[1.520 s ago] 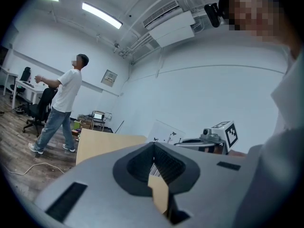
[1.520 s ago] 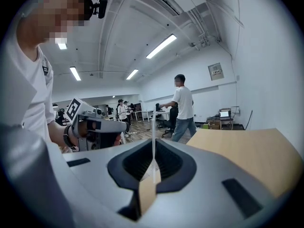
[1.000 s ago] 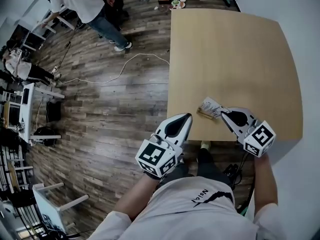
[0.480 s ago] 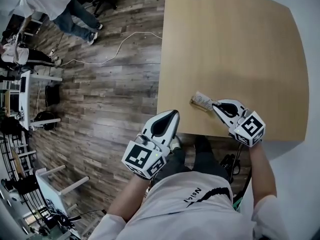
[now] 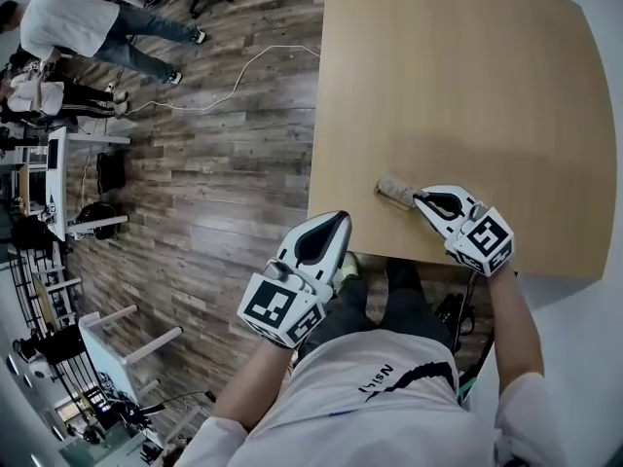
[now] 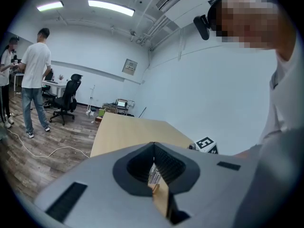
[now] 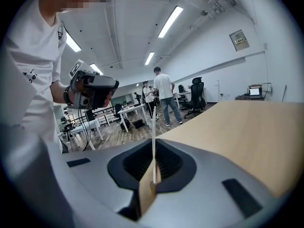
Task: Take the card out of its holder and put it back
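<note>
Between the right tongs (image 5: 421,199) sits the card (image 7: 153,158), pinched.

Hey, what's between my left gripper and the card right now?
Nothing but tabletop. In the head view, only a bare corner of the light wooden table separates the left gripper from the white card, which the right gripper pinches.

"What's the table (image 5: 467,86) like?"
"Pale wood, smooth and matt. The floor (image 5: 224,183) is darker wood planks with a rough-looking grain."
"And the left gripper (image 6: 154,143) and right gripper (image 7: 153,140)?"
"Grey matt plastic, ribbed black inside. The card (image 7: 153,122) looks like thin white paper."
</note>
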Motion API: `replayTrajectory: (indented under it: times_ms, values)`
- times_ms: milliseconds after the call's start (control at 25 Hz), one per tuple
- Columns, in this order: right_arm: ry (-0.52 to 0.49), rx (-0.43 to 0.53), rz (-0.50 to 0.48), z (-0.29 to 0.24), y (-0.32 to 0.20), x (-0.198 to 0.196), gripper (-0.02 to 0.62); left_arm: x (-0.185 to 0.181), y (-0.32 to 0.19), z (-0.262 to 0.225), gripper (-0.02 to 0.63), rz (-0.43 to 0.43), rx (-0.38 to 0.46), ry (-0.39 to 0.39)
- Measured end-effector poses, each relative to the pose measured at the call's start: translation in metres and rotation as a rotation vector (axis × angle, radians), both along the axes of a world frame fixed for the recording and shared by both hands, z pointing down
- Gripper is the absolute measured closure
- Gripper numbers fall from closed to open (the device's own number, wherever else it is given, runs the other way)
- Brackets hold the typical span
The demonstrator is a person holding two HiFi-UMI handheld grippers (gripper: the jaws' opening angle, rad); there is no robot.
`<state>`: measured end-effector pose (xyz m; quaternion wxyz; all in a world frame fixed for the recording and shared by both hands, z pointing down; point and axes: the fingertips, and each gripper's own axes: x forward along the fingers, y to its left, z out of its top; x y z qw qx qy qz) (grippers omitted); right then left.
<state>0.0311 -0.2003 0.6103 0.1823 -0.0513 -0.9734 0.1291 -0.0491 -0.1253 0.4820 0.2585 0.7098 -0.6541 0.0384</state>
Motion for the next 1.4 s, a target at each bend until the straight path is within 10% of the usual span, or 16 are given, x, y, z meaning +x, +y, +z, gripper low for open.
replayTrajectory:
  times_ms: [920,1400]
  values:
    - [0.178,0.005,-0.038,0.061,0.005,-0.004,0.552,-0.012,-0.009,0.006,0.594,-0.001,0.015,0.026]
    - [0.26,0.088,0.218,-0.035,0.039,0.041,0.529,-0.019,0.041,-0.049,0.594,0.076,0.094,0.068]
